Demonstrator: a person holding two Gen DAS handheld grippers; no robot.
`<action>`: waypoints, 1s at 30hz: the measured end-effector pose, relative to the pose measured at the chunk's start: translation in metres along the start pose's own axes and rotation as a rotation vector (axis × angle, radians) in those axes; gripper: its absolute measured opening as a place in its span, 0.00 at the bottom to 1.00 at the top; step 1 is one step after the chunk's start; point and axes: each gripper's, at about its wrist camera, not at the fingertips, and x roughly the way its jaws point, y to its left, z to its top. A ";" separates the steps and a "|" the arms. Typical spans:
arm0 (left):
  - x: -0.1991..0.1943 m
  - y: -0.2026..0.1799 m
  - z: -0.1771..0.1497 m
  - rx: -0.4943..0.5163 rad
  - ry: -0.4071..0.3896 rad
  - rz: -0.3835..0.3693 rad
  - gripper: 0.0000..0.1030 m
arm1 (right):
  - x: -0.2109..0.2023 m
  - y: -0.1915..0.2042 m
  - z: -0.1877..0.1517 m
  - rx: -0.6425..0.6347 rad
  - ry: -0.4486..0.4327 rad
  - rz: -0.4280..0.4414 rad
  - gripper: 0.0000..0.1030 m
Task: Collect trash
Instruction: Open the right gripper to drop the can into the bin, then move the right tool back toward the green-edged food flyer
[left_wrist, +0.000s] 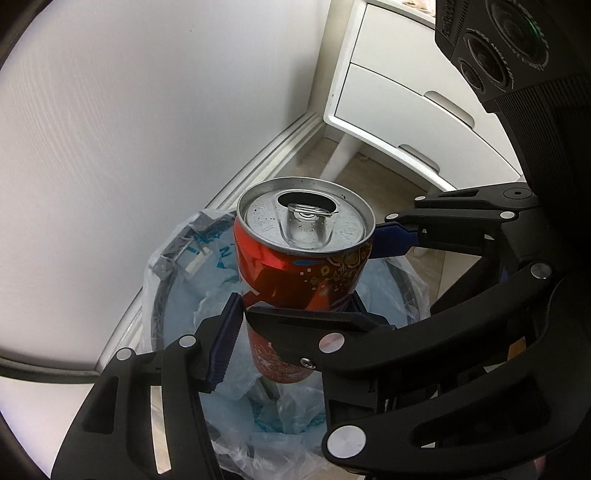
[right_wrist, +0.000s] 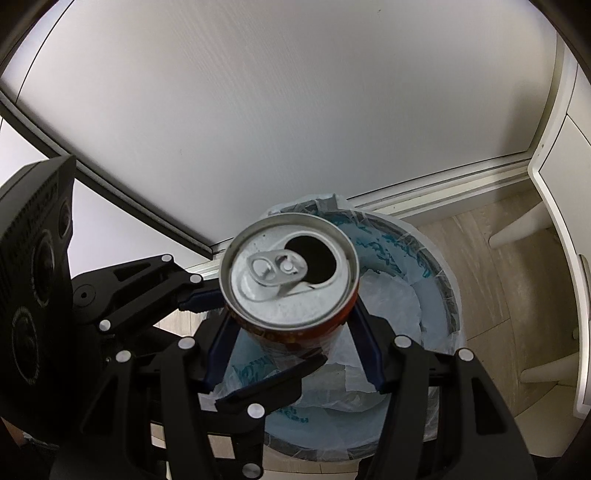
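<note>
A red soda can (left_wrist: 295, 273) with an opened silver top stands upright in mid-air over a trash bin (left_wrist: 162, 295) lined with a pale blue plastic bag. Both grippers clamp it. My left gripper (left_wrist: 295, 321) is shut on the can's body with blue pads. My right gripper (left_wrist: 373, 280) comes in from the right and is shut on the can too. In the right wrist view the can (right_wrist: 290, 280) sits between my right gripper's blue pads (right_wrist: 291, 350), and the left gripper (right_wrist: 207, 295) reaches in from the left. The bin (right_wrist: 439, 280) lies directly below.
A white wall or door panel (left_wrist: 129, 129) rises behind the bin with a white baseboard (left_wrist: 258, 162). A white nightstand with drawers (left_wrist: 406, 103) on legs stands at the right. The floor (right_wrist: 480, 266) is light wood. The bag holds crumpled plastic.
</note>
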 end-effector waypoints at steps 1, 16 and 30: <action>0.001 -0.001 0.000 0.000 -0.002 0.002 0.53 | 0.000 0.000 0.000 0.000 -0.001 0.000 0.54; -0.009 -0.003 0.000 0.020 -0.049 0.092 0.93 | -0.011 -0.010 -0.006 0.001 -0.063 -0.061 0.88; -0.015 -0.001 -0.001 -0.003 -0.048 0.109 0.93 | -0.023 -0.007 -0.008 -0.031 -0.091 -0.114 0.88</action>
